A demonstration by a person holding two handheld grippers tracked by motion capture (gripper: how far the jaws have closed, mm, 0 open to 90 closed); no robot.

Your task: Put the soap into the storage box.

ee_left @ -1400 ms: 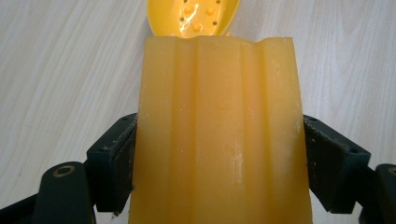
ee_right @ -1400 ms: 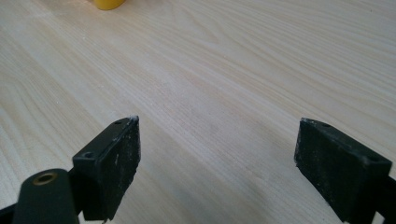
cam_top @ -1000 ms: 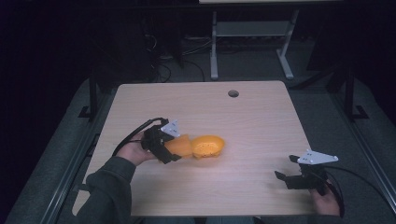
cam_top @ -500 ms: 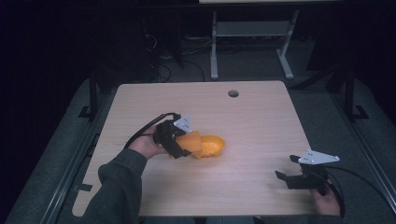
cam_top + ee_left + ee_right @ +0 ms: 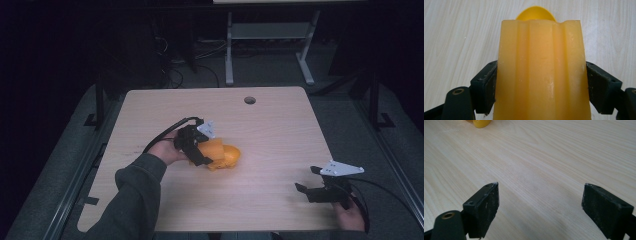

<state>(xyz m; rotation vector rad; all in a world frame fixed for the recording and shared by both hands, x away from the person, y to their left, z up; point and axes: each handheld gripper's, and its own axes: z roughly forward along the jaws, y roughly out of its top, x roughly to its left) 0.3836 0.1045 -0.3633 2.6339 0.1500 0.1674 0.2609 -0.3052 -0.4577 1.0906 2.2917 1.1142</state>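
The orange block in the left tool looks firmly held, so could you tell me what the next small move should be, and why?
Probably lower the orange block a little toward the yellow bowl. The left tool is shut on the block, both jaws pressed against its sides, and the bowl's rim peeks out just beyond the block's far end. The right tool waits open over bare table, so nothing there calls for a move.

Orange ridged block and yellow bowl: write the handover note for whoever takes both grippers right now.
Left gripper: shut on the orange ridged block, fingers pressing both its sides, held over the table above the yellow bowl.
Right gripper: open, holding nothing, low at the table's near right corner, apart from the bowl.
Done: block grasped and brought to the bowl.
Left: probably lower the block into the bowl and release; contact between them cannot be told.
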